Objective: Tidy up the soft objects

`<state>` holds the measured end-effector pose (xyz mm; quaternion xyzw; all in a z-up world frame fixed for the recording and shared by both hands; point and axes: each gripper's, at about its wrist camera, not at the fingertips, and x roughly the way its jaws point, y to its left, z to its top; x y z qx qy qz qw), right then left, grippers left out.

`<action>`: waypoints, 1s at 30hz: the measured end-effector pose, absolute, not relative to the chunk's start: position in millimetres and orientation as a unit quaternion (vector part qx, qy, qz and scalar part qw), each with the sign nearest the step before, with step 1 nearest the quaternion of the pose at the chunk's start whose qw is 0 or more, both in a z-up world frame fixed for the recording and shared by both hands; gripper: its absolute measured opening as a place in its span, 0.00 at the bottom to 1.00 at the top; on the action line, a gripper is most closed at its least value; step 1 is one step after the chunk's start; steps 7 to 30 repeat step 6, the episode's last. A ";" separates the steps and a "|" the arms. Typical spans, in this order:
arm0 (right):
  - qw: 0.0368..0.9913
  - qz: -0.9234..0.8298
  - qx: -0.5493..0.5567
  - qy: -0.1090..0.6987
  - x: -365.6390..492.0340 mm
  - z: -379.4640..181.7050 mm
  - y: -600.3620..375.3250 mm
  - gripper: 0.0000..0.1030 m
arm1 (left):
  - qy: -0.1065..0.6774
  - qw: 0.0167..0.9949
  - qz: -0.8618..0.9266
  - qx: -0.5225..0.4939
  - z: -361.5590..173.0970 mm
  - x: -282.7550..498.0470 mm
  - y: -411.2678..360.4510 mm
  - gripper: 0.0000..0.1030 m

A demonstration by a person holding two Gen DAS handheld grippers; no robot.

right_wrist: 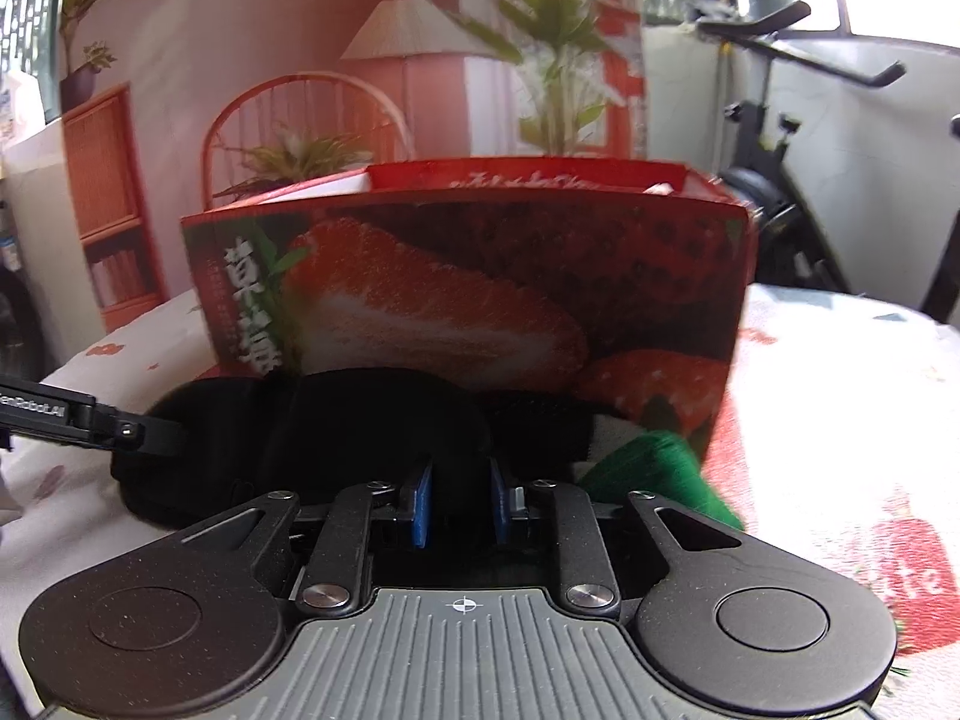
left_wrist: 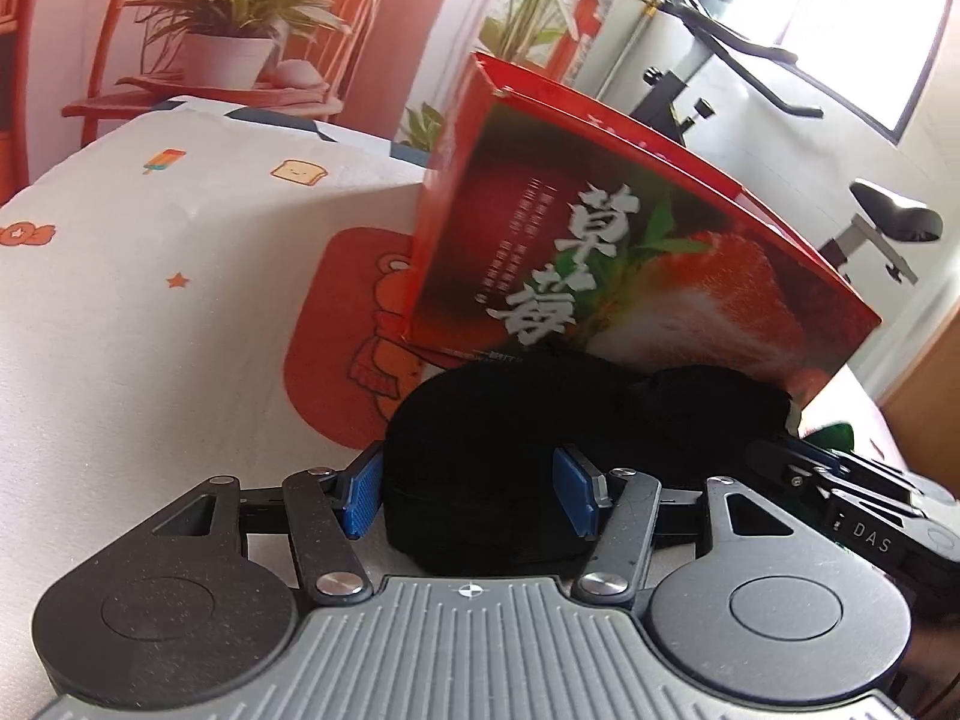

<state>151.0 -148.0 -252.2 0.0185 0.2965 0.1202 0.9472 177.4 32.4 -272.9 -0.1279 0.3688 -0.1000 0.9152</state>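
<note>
Fingers of the left gripper [left_wrist: 471, 495] standing about half open at lower centre of the left wrist view, blue pads [left_wrist: 364, 495] pressed against either side of a black soft bundle [left_wrist: 510, 438], so gripping it across its width. Fingers of the right gripper [right_wrist: 459, 507] at lower centre of the right wrist view, much narrower, with a fold of the same black cloth [right_wrist: 360, 420] between the pads; hard to say whether pinching firmly or only loosely around it.

Black bundle lying on the printed bed cover [left_wrist: 150, 312], right up against the foot of a red strawberry box [left_wrist: 600, 240] that fills the upper middle of both views. Box open at the top and apparently tilted in the left wrist view. Green cloth [right_wrist: 660, 474] poking out at lower right of the black piece, touching it, just beside the right fingers.

Judging by look: knitted or fleecy fabric, light, limp, no stiffness, liable to sag and unroll when lifted by one edge. Not slippery, not fragile; ribbed pads should bite well. Best taken across the thick rolled middle, as on the left, not by a thin single layer. Likely destination the open box, whose light card wall may shift if nudged
</note>
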 end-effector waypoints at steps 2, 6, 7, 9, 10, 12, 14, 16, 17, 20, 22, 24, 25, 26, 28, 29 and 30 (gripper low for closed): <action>0.946 0.126 0.029 0.296 151.4 -251.7 -151.5 0.24 | 0.365 0.919 -0.097 -0.115 -274.2 174.9 30.0 0.49; 0.946 0.126 0.037 0.295 149.8 -251.8 -153.2 0.24 | 0.364 0.922 -0.085 -0.095 -275.3 173.9 29.0 0.32; 0.946 0.126 0.037 0.295 149.8 -251.8 -153.2 0.24 | 0.364 0.922 -0.085 -0.095 -275.3 173.9 29.0 0.32; 0.946 0.126 0.037 0.295 149.8 -251.8 -153.2 0.24 | 0.364 0.922 -0.085 -0.095 -275.3 173.9 29.0 0.32; 0.946 0.126 0.037 0.295 149.8 -251.8 -153.2 0.24 | 0.364 0.922 -0.085 -0.095 -275.3 173.9 29.0 0.32; 0.946 0.126 0.037 0.295 149.8 -251.8 -153.2 0.24 | 0.364 0.922 -0.085 -0.095 -275.3 173.9 29.0 0.32; 0.946 0.126 0.037 0.295 149.8 -251.8 -153.2 0.24 | 0.364 0.922 -0.085 -0.095 -275.3 173.9 29.0 0.32; 0.946 0.126 0.037 0.295 149.8 -251.8 -153.2 0.24 | 0.364 0.922 -0.085 -0.095 -275.3 173.9 29.0 0.32; 0.946 0.126 0.037 0.295 149.8 -251.8 -153.2 0.24 | 0.364 0.922 -0.085 -0.095 -275.3 173.9 29.0 0.32; 0.946 0.126 0.037 0.295 149.8 -251.8 -153.2 0.24 | 0.364 0.922 -0.085 -0.095 -275.3 173.9 29.0 0.32; 0.946 0.126 0.037 0.295 149.8 -251.8 -153.2 0.24 | 0.364 0.922 -0.085 -0.095 -275.3 173.9 29.0 0.32; 0.946 0.126 0.037 0.295 149.8 -251.8 -153.2 0.24 | 0.364 0.922 -0.085 -0.095 -275.3 173.9 29.0 0.32; 0.946 0.126 0.037 0.295 149.8 -251.8 -153.2 0.24 | 0.364 0.922 -0.085 -0.095 -275.3 173.9 29.0 0.32; 0.946 0.126 0.037 0.295 149.8 -251.8 -153.2 0.24 | 0.364 0.922 -0.085 -0.095 -275.3 173.9 29.0 0.32; 0.946 0.126 0.037 0.295 149.8 -251.8 -153.2 0.24 | 0.364 0.922 -0.085 -0.095 -275.3 173.9 29.0 0.32; 0.946 0.126 0.037 0.295 149.8 -251.8 -153.2 0.24 | 0.364 0.922 -0.085 -0.095 -275.3 173.9 29.0 0.32; 0.946 0.126 0.037 0.295 149.8 -251.8 -153.2 0.24 | 0.364 0.922 -0.085 -0.095 -275.3 173.9 29.0 0.32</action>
